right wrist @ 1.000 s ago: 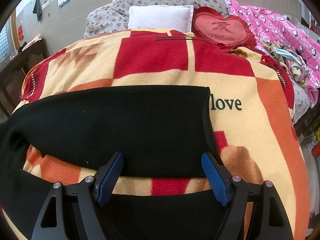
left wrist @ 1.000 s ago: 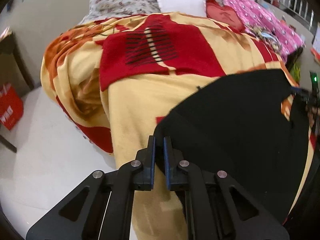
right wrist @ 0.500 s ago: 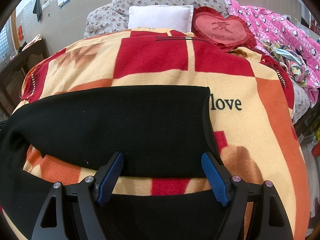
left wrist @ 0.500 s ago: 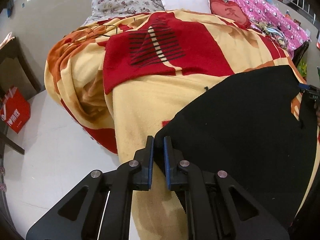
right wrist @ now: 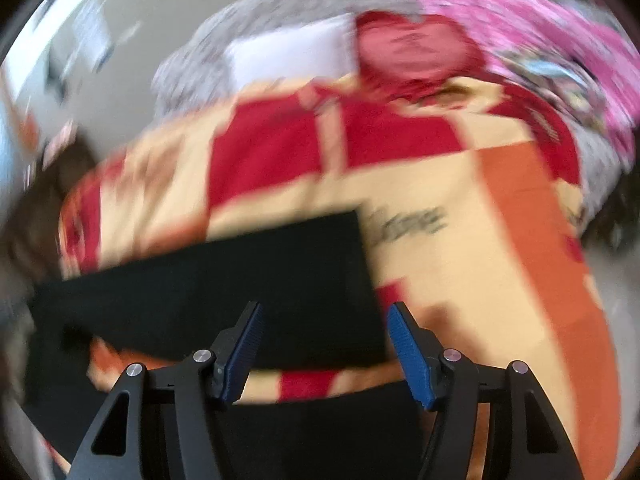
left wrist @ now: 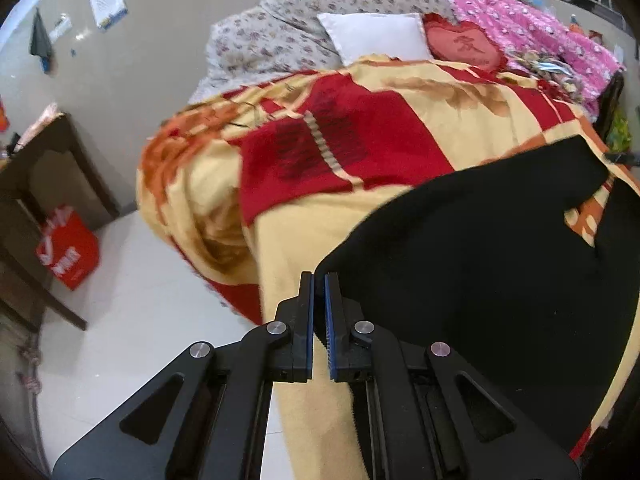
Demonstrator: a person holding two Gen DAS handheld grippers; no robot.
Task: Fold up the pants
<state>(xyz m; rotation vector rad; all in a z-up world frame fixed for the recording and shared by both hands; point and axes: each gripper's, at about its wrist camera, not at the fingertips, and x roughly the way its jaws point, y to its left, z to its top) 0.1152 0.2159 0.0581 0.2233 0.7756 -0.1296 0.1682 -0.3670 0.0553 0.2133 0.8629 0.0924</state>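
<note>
Black pants (left wrist: 480, 248) lie spread on a red, yellow and orange blanket (left wrist: 360, 148) over a bed. My left gripper (left wrist: 319, 284) is shut on the pants' near left edge at the bed's side. In the right wrist view, which is blurred, one black leg (right wrist: 224, 280) lies across the blanket and a second black part (right wrist: 320, 432) runs under the fingers. My right gripper (right wrist: 324, 320) is open and empty, held over the leg's right end.
A white pillow (left wrist: 376, 36), a red heart cushion (left wrist: 464, 46) and a pink quilt (left wrist: 540, 32) lie at the head of the bed. A dark wooden table (left wrist: 44, 168) and a red bag (left wrist: 68, 252) stand on the white floor at left.
My left gripper has lifted and pulled back with the pants edge, so more of the bed and room shows. My right gripper was still and now moves, blurring its view.
</note>
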